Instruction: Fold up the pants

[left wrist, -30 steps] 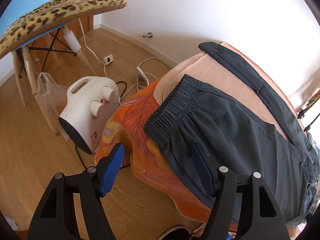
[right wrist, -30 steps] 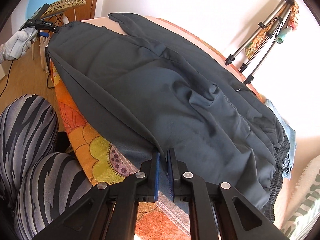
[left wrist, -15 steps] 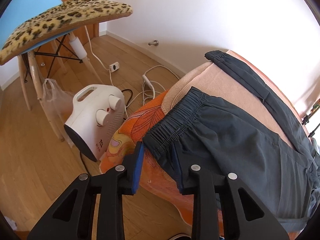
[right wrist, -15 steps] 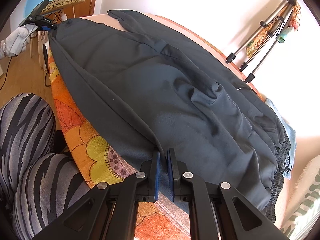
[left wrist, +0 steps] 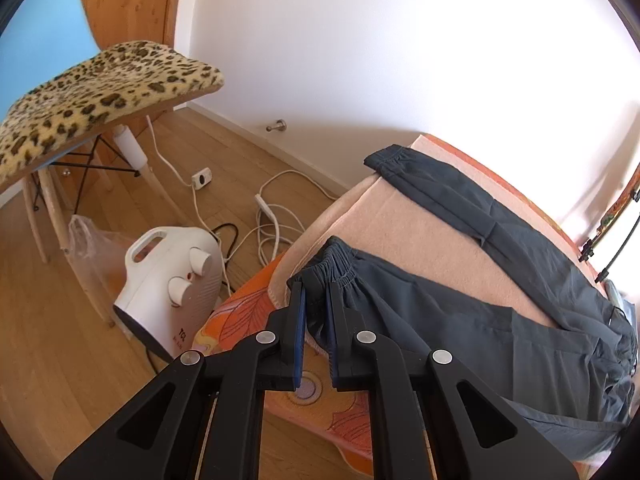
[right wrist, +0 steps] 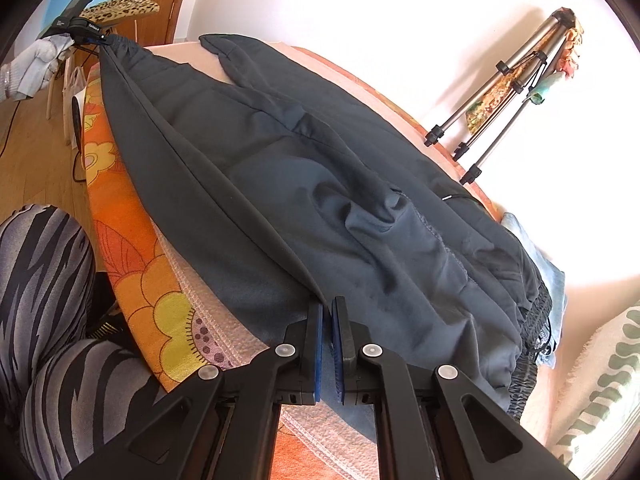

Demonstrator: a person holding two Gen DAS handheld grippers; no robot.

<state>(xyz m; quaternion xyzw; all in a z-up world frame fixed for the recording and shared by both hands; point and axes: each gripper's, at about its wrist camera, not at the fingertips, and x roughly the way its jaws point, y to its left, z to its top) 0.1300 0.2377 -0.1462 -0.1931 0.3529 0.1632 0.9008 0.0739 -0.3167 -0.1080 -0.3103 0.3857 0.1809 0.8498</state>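
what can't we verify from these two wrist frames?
- Left gripper bite depth on the pants cuff: left wrist view, the fingers cover the pinched cloth.
- Right gripper hold on the pants side edge: right wrist view, the cloth runs down between the pads, out of sight.
- Waistband end: cut off by the frame edge in the left view, bunched and shadowed in the right.
- Fan heater dial settings: too small.
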